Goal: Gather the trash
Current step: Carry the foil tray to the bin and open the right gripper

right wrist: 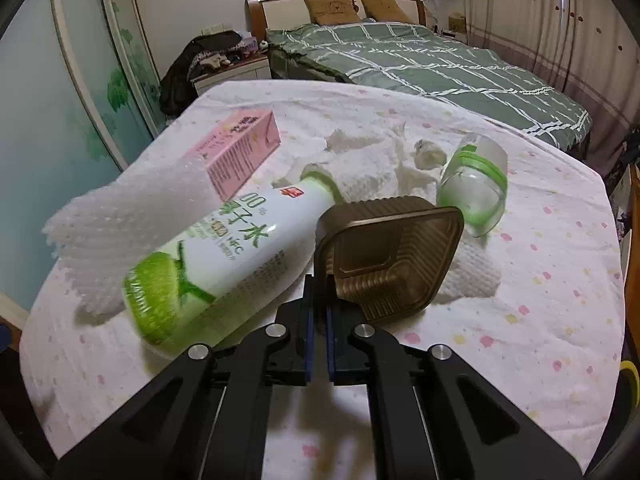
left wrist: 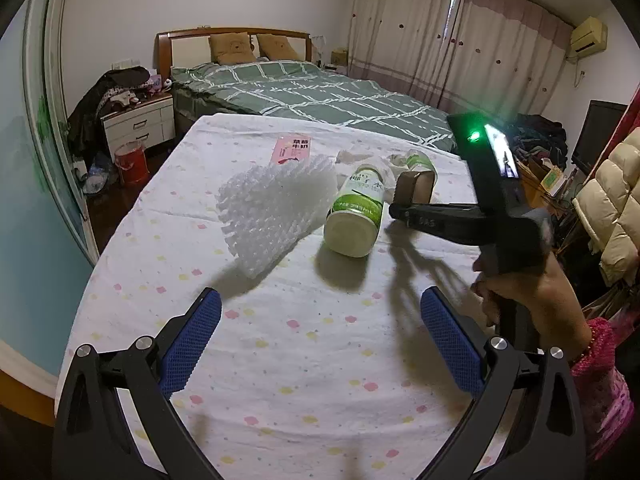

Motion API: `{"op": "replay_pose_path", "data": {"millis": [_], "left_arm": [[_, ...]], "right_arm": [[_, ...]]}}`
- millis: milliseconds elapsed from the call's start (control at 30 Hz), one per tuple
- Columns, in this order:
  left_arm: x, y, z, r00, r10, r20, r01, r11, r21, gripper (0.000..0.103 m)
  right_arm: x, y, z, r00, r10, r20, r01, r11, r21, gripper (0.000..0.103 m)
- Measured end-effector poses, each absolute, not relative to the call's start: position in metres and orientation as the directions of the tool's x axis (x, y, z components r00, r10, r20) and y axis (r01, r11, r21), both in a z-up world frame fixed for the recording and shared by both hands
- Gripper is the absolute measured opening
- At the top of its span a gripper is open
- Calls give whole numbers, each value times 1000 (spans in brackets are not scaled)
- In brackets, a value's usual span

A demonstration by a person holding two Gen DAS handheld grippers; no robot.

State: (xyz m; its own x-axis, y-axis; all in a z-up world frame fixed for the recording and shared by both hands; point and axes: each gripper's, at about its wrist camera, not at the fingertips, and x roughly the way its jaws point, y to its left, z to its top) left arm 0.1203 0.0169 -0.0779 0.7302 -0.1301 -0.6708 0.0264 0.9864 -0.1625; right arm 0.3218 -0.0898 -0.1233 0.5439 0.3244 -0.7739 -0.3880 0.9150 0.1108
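Observation:
Trash lies on a table under a white dotted cloth (left wrist: 304, 344). My right gripper (right wrist: 319, 292) is shut on the rim of a brown plastic tray (right wrist: 390, 252) and holds it tilted above the cloth; the tray also shows in the left wrist view (left wrist: 414, 188). A white and green bottle (right wrist: 224, 264) lies on its side just left of it. White foam netting (left wrist: 272, 216), a pink milk carton (right wrist: 240, 148), crumpled tissue (right wrist: 360, 164) and a crushed clear bottle (right wrist: 474, 190) lie around. My left gripper (left wrist: 320, 316) is open and empty, nearer than the trash.
A bed with a green checked cover (left wrist: 320, 92) stands behind the table. A nightstand (left wrist: 138, 120) piled with clothes and a red bin (left wrist: 130, 160) are at the left. Curtains (left wrist: 460, 40) and clutter fill the right side.

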Motion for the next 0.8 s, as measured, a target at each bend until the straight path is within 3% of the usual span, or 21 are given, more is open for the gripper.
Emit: {"op": "replay_pose_path", "data": {"millis": [367,800], "left_arm": [[119,5,-82,722,-150,-676,52,985,-163,98],[119,-14,-82,715,-170,-678,88,984,-154,98]], "right_arm": [[271,-127,-97,574,378,-727,-377,909,176,5],[215,-301,-97,701,115,-704,6,986,166,5]]}}
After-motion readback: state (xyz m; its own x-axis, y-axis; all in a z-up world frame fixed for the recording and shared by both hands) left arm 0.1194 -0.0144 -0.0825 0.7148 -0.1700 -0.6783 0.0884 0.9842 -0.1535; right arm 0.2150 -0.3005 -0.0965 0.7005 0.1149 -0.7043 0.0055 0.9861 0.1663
